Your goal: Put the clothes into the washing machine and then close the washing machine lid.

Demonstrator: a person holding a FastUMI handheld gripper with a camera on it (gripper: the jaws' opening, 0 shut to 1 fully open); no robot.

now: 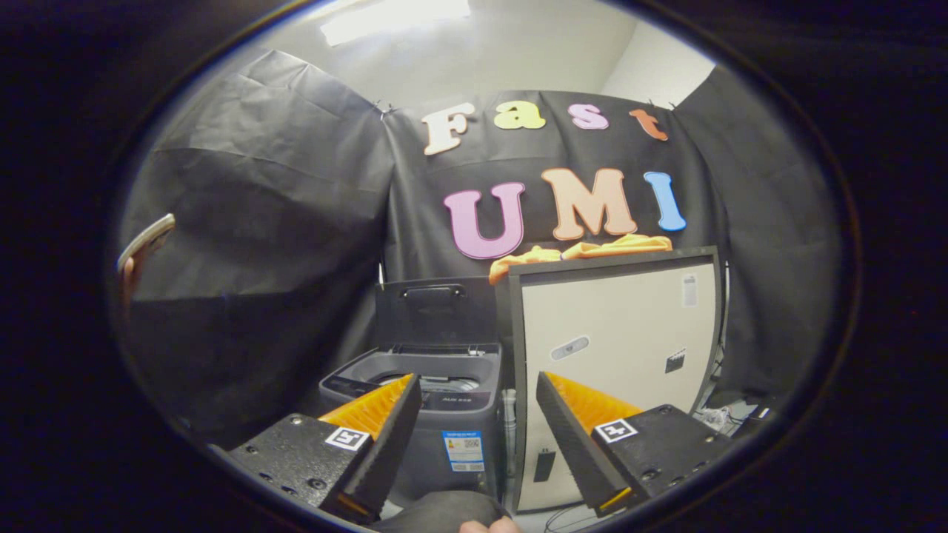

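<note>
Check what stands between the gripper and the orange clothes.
Gripper view: the open gripper faces a tall cabinet; the clothes lie on top, with the washer beside it.

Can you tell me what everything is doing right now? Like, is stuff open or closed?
Washing machine: open, beyond the fingers.
Lid: up, standing upright behind the tub.
Clothes: orange, lying on top of the cabinet, not in the washing machine yet.
Cabinet: door shut, standing right beside the washing machine.
Gripper: fingers spread apart, holding nothing.
</note>
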